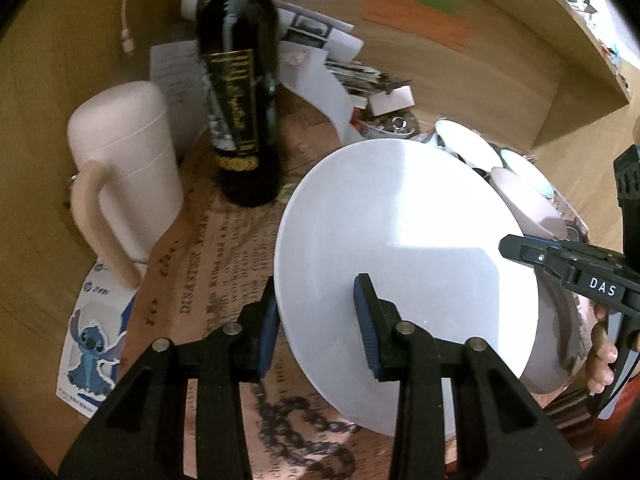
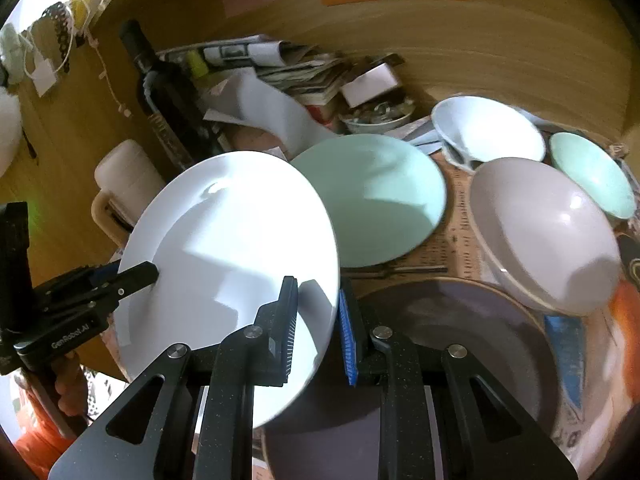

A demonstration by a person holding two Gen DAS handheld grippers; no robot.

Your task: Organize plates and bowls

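Left gripper (image 1: 316,324) and right gripper (image 2: 318,320) both clamped opposite rims of the round white ceramic plate (image 2: 232,264), held tilted above the newspaper-covered worktop (image 1: 224,248); mint-green round plate (image 2: 376,200) just behind it.

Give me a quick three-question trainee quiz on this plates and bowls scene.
1. True or false: the white plate lies flat on the table.
2. Which stands beside the dark bottle? A) white lidded mug B) kettle C) vase
3. How many hand-held grippers have the plate's rim between their fingers?
Key: 1 false, it is tilted; 2 A; 3 two, the left hand-held gripper and the right hand-held gripper.
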